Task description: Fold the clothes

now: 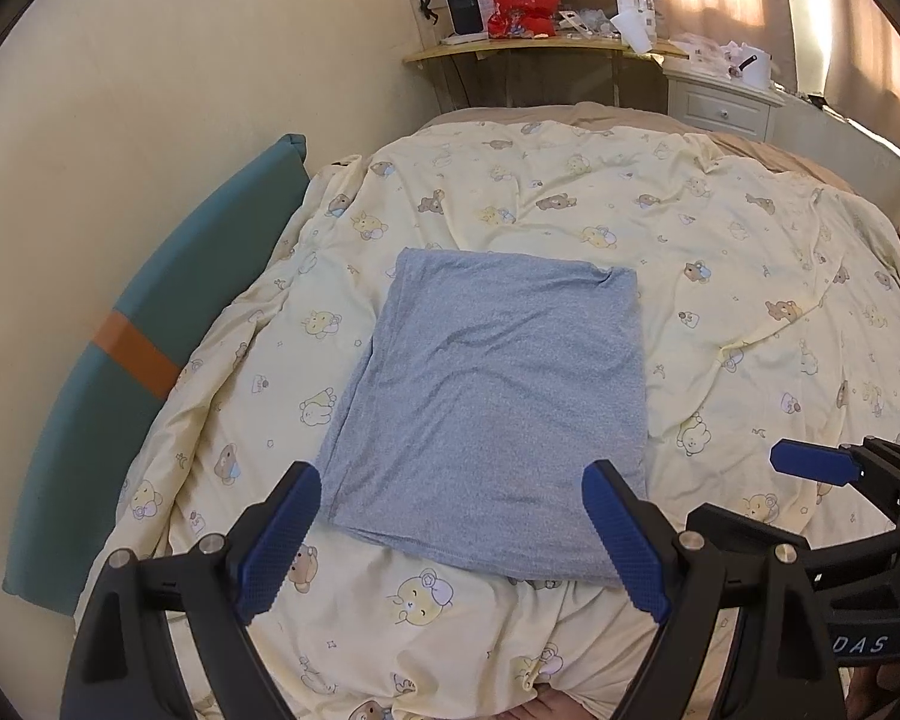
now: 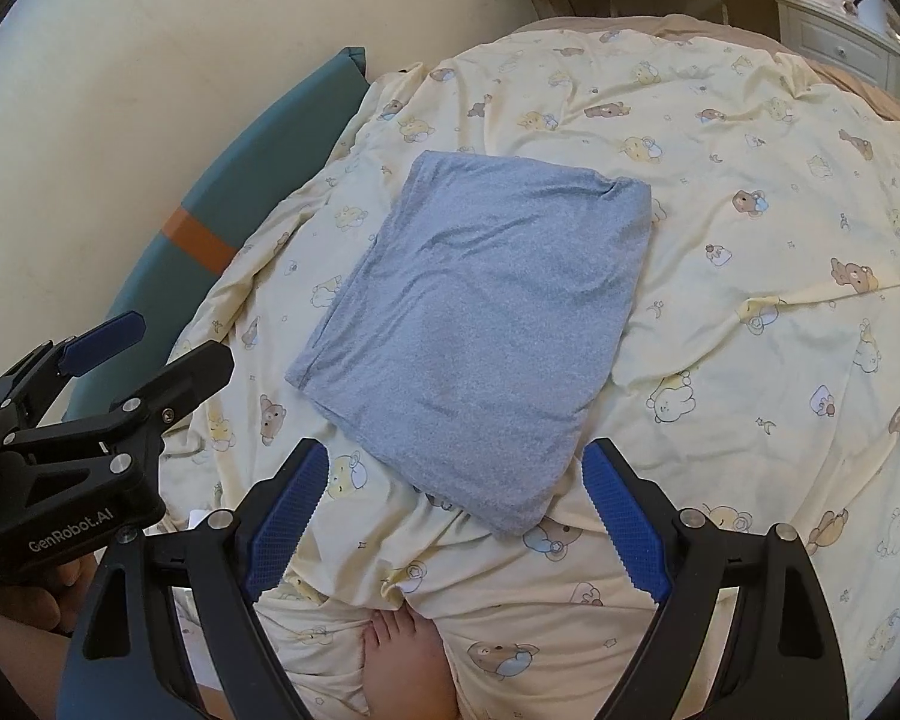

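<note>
One grey garment (image 1: 486, 408) lies folded into a flat, soft-knit rectangle with several layers at its near edge, in the middle of the bed on a pale yellow duvet (image 1: 720, 276) printed with cartoon bears. The left gripper (image 1: 450, 534) and right gripper (image 2: 450, 516) hover above its near edge, jaws wide with nothing between the ribbed blue pads (image 1: 624, 540). A teal padded headboard (image 1: 168, 336) with an orange band curves along the wall

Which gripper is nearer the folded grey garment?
Left, narrowly. The left gripper straddles the grey garment's near edge; the right gripper hangs off its near right corner. Both are open.
</note>
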`<act>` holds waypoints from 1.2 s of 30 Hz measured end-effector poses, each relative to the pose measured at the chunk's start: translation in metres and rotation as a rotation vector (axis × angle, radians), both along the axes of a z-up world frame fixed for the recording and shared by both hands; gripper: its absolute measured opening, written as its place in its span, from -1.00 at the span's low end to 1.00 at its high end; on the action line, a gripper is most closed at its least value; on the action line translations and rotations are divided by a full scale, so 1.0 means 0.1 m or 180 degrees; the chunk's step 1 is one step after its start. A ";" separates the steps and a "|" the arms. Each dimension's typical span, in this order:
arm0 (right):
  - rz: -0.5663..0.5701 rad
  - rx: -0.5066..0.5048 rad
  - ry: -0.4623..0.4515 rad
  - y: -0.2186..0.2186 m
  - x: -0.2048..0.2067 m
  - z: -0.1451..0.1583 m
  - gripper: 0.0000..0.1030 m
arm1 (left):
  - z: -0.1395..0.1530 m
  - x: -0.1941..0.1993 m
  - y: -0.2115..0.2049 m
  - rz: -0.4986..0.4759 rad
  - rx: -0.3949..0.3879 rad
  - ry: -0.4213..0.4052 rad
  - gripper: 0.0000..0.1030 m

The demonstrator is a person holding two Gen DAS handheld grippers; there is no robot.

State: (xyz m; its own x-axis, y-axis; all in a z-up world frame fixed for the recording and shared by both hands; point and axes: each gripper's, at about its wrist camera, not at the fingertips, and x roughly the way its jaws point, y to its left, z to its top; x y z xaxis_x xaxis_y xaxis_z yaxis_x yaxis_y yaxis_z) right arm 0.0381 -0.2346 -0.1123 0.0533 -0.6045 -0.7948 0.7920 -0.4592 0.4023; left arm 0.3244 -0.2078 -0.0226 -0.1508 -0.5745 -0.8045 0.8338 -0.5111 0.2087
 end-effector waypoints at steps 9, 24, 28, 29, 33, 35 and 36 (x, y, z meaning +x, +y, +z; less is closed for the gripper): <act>-0.0013 0.0007 -0.0024 0.00 -0.01 -0.02 0.75 | -0.01 -0.01 0.02 0.0012 -0.0006 -0.0017 0.74; -0.0033 0.0027 -0.0039 -0.03 0.00 -0.03 0.75 | -0.01 0.00 0.03 0.0014 -0.0007 -0.0046 0.74; -0.0036 0.0022 -0.0047 -0.02 0.00 -0.03 0.75 | -0.02 0.00 0.01 0.0011 -0.0006 -0.0044 0.74; -0.0037 0.0022 -0.0049 -0.02 0.00 -0.03 0.75 | -0.02 0.00 0.01 0.0012 -0.0003 -0.0042 0.74; -0.0040 0.0019 -0.0049 -0.02 -0.01 -0.03 0.75 | -0.02 0.00 0.00 0.0008 -0.0001 -0.0034 0.74; -0.0043 0.0019 -0.0049 -0.03 -0.01 -0.03 0.75 | -0.02 0.00 -0.02 0.0006 0.0007 -0.0032 0.74; -0.0046 0.0021 -0.0050 -0.03 -0.01 -0.03 0.75 | -0.02 0.00 -0.02 0.0006 0.0010 -0.0033 0.74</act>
State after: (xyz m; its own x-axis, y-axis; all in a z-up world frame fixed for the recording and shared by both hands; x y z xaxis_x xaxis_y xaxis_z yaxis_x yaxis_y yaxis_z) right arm 0.0369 -0.2372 -0.1156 0.0572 -0.6001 -0.7979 0.7789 -0.4731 0.4117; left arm 0.3241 -0.2096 -0.0251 -0.1413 -0.5722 -0.8078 0.8325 -0.5102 0.2158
